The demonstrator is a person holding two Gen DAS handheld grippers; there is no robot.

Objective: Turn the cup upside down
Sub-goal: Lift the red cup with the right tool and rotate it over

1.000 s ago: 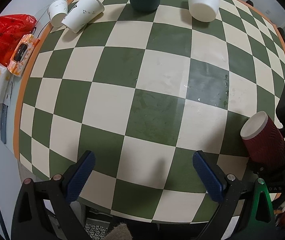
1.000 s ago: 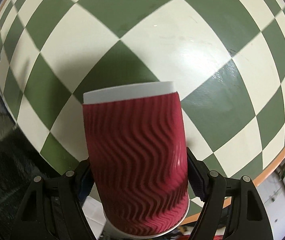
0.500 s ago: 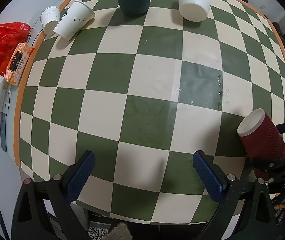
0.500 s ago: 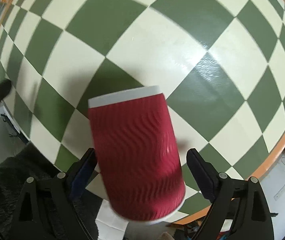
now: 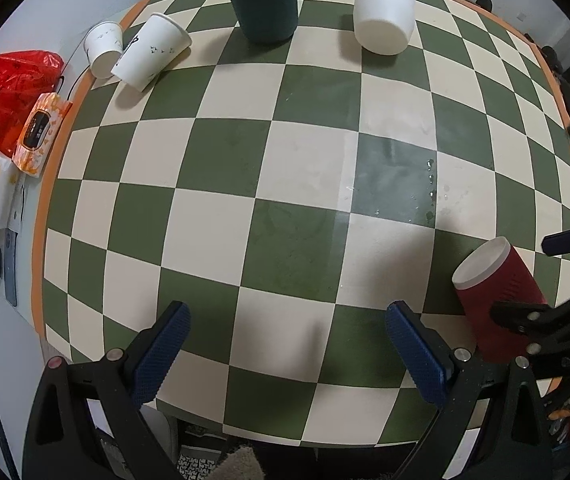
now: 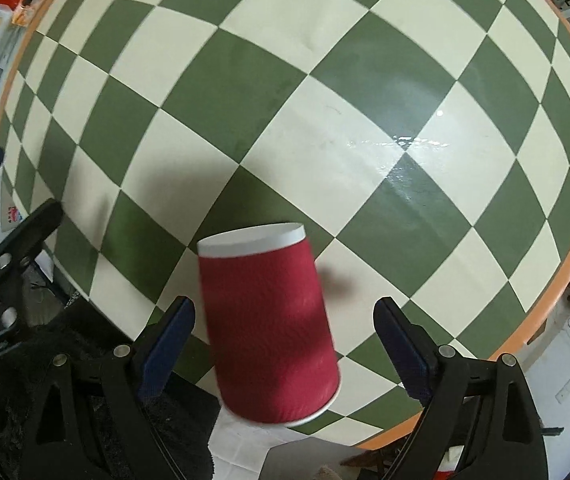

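A red ribbed paper cup [image 6: 269,332] with a white base stands upside down near the table's near edge, blurred and slightly tilted. It also shows at the right of the left wrist view [image 5: 497,296]. My right gripper [image 6: 285,344] is open, its blue pads [image 6: 169,344] on either side of the cup and clear of it. My left gripper [image 5: 285,356] is open and empty over the checkered table [image 5: 285,184], left of the cup.
At the far side stand a dark green cup [image 5: 263,0], an upturned white cup [image 5: 383,12], and two white paper cups [image 5: 153,56] lying on their sides. A red bag [image 5: 1,92] and tissue packs [image 5: 41,132] lie off the left edge. Water drops [image 5: 429,192] wet the table.
My right gripper has opened and let go of the red cup, then drawn back and up. The left gripper has pulled back, staying open.
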